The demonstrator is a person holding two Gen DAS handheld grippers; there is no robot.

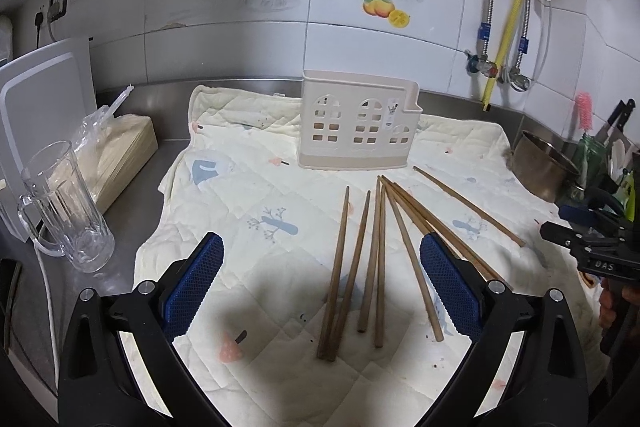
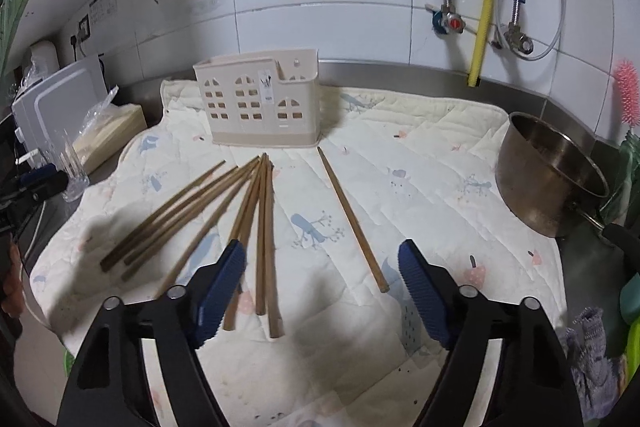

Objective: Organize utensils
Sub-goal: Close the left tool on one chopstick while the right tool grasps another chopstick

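Several brown wooden chopsticks (image 1: 378, 259) lie fanned out on a cream quilted cloth (image 1: 256, 195); they also show in the right wrist view (image 2: 244, 223). One chopstick (image 2: 352, 219) lies apart to the right. A cream utensil holder (image 1: 358, 121) with window cut-outs stands upright behind them, also in the right wrist view (image 2: 260, 107). My left gripper (image 1: 322, 287) is open and empty, above the near ends of the chopsticks. My right gripper (image 2: 322, 287) is open and empty, between the bundle and the single chopstick; it also shows at the right edge of the left wrist view (image 1: 592, 251).
A glass mug (image 1: 66, 207), a pack of paper in plastic (image 1: 120, 151) and a white board (image 1: 40, 95) stand at the left. A steel pot (image 2: 552, 175) sits at the right. Pipes and valves (image 2: 480, 23) run down the tiled wall.
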